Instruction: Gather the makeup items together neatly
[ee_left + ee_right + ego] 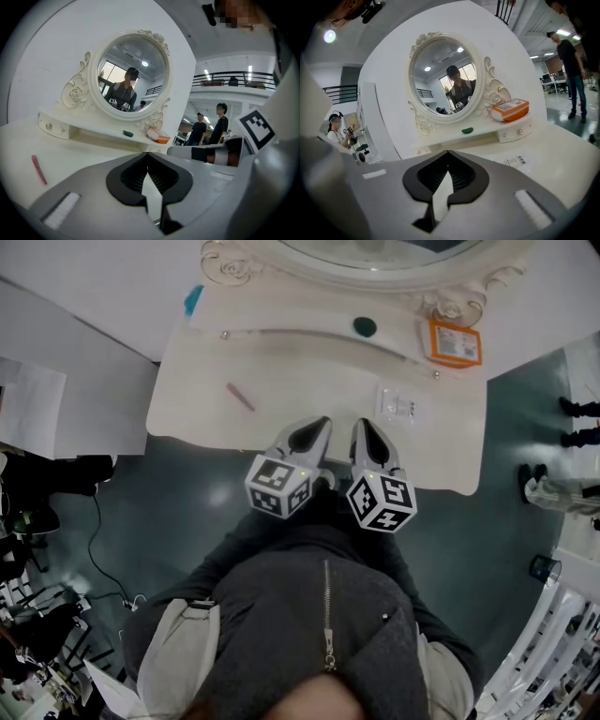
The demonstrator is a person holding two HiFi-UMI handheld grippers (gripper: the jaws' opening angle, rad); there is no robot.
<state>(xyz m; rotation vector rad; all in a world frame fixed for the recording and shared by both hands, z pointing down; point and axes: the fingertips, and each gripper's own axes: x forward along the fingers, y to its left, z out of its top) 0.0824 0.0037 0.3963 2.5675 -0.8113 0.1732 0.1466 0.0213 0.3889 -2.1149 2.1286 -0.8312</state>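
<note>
A slim pink makeup pencil [241, 397] lies on the left of the white vanity table [187, 399]. On the shelf under the oval mirror [132, 70] sit a small dark green item [364, 327] and an orange box [455, 341]. A clear flat packet [396, 401] lies on the tabletop to the right. My left gripper [322, 421] and right gripper [361, 424] hover side by side over the table's near edge, both shut with nothing between the jaws. The left gripper view shows the pencil [38, 169], green item [128, 133] and box [159, 136]; the right gripper view shows the green item [467, 130], box [511, 109] and packet [516, 161].
A teal object [193, 299] pokes out at the shelf's left end. White panels [56, 352] flank the table on the left, with cables [98, 549] on the floor. People [220, 123] stand in the hall to the right.
</note>
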